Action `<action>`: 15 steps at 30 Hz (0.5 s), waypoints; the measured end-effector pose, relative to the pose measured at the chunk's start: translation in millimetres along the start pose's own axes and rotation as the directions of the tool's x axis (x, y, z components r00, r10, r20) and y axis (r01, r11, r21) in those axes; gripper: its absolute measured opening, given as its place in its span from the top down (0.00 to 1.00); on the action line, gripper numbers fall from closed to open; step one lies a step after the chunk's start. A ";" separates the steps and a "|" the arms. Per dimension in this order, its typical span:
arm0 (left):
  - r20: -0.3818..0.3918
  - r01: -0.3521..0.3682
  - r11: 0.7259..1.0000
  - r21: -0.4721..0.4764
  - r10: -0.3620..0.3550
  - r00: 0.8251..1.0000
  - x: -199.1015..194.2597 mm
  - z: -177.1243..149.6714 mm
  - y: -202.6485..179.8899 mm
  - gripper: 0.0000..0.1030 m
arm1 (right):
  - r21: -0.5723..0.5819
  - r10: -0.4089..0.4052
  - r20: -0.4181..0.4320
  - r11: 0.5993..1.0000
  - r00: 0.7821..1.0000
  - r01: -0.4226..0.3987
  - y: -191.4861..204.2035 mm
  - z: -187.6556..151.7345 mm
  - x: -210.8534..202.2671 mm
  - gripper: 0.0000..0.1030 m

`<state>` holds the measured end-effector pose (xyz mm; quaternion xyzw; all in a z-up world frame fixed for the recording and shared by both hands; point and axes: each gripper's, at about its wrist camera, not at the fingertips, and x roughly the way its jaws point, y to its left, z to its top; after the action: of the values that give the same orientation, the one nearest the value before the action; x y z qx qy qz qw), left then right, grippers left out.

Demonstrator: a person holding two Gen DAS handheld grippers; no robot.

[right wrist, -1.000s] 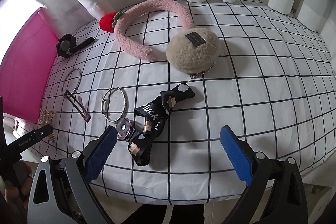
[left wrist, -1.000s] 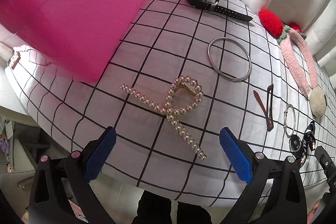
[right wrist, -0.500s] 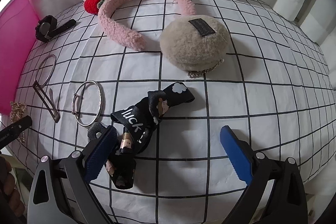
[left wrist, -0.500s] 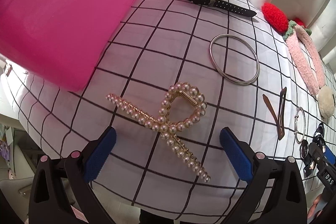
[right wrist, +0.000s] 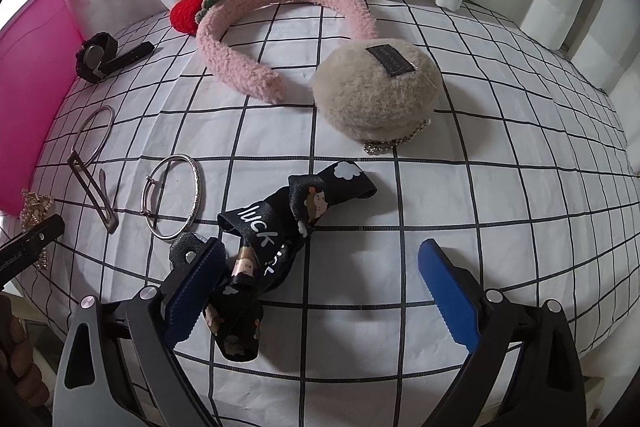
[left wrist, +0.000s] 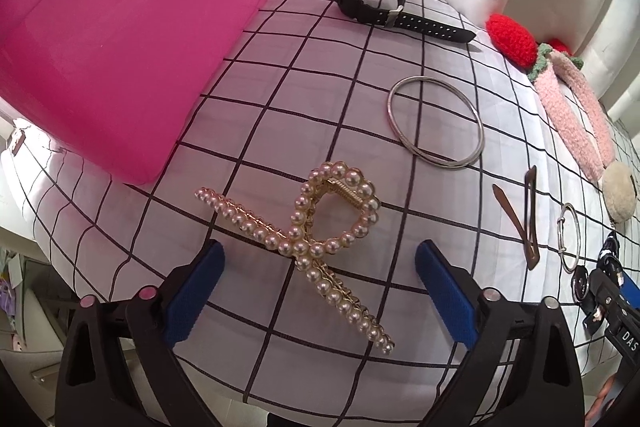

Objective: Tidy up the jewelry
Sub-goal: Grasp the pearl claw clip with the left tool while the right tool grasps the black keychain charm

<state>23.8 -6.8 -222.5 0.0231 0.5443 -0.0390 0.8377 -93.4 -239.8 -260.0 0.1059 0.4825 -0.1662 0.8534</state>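
While both tools hover over the checked cloth (left wrist: 328,75), left gripper (left wrist: 318,291) is spread wide, its pads flanking the pearl hair clip (left wrist: 320,239); contact not discernible. Pink box (left wrist: 120,39) at 10 o'clock, cut off by the frame. Right gripper (right wrist: 320,291) is likewise spread, holding nothing. Black ribbon bow (right wrist: 276,243) lies partly hidden behind its left pad, as does a dark round item (right wrist: 186,247) I can't identify. Silver bangle (right wrist: 174,201) at 10 o'clock.
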 end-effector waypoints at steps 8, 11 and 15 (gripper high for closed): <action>0.038 0.029 0.999 0.027 -0.030 0.999 -19.5 -9.9 -3.2 0.69 | -0.024 0.007 0.030 1.000 1.000 -0.006 5.2 -1.4 -13.5 0.57; 0.039 0.037 0.999 0.036 -0.038 0.999 -22.9 -11.5 -1.3 0.75 | -0.010 0.015 0.035 1.000 0.999 -0.014 0.2 0.2 -16.3 0.83; 0.027 0.045 0.998 0.034 -0.046 0.999 -25.2 -12.1 0.7 0.90 | 0.001 0.040 0.033 0.999 0.999 -0.040 -3.3 3.7 -15.1 0.88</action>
<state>2.7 -4.1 -204.3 0.0238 0.5322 -0.0675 0.8436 -99.0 -241.4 -245.1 0.1133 0.4659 -0.1512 0.8644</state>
